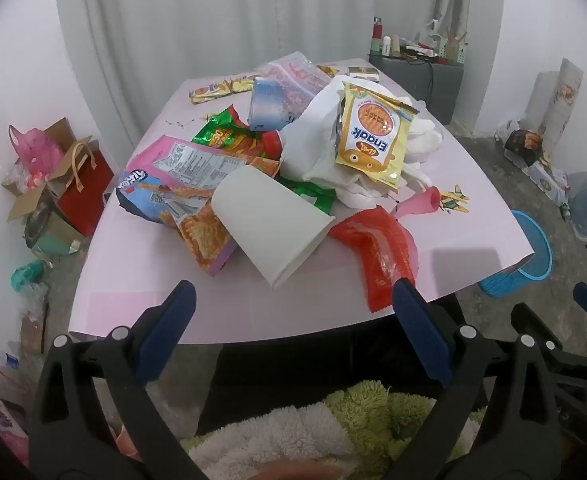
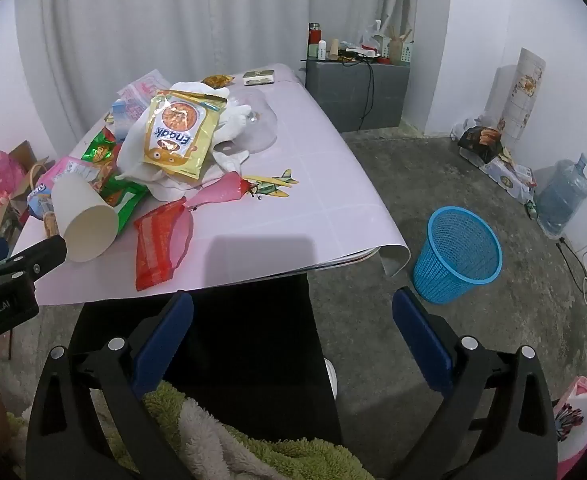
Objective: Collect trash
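Start of collection: nothing picked yet; left gripper (image 1: 293, 304) and right gripper (image 2: 293, 312) both wide and empty, short of the bench (image 1: 153, 304). Next move, as judged: close on a near item, carry to blue basket (image 2: 457, 256) on the floor, right. Trash, left to right: crumpled snack bags (image 1: 181, 196), tipped white paper cup (image 1: 269, 224), red wrapper (image 1: 377, 252).

A pile of snack wrappers covers much of the pink table (image 1: 165, 312), hiding the lower packets. The blue basket (image 1: 533, 256) is half hidden behind the table's right corner in the left wrist view. Small items on the far grey cabinet (image 2: 353, 84) are too small to identify.
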{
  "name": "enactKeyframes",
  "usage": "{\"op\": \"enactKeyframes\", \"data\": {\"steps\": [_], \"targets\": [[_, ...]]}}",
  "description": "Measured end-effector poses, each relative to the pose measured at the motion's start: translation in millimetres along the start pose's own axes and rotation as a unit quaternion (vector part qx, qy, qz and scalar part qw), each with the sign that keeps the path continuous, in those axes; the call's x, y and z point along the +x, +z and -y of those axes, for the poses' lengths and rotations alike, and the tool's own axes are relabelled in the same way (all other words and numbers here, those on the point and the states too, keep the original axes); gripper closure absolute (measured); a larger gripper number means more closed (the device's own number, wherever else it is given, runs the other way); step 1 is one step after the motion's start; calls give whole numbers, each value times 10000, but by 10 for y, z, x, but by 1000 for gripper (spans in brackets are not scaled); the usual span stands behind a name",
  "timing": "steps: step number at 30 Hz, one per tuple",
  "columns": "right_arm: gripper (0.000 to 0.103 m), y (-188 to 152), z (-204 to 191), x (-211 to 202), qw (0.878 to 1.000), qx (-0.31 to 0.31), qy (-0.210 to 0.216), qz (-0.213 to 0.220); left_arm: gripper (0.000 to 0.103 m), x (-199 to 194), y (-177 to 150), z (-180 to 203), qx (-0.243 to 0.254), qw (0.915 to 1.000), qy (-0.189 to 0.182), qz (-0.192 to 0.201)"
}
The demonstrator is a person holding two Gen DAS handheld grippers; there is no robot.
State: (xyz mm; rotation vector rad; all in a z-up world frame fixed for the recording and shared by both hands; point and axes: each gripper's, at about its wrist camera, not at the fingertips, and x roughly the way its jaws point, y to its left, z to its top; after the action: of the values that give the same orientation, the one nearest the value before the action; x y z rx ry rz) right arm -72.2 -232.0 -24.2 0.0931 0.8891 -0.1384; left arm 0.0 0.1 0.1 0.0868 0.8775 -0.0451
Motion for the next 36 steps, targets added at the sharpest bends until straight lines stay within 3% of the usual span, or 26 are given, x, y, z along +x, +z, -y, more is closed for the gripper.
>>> {"op": "enactKeyframes", "data": {"steps": [36], "targets": [[6, 4, 8, -4, 10000, 31, 30, 25, 9, 3, 2, -2, -19, 10000, -33, -44]]}}
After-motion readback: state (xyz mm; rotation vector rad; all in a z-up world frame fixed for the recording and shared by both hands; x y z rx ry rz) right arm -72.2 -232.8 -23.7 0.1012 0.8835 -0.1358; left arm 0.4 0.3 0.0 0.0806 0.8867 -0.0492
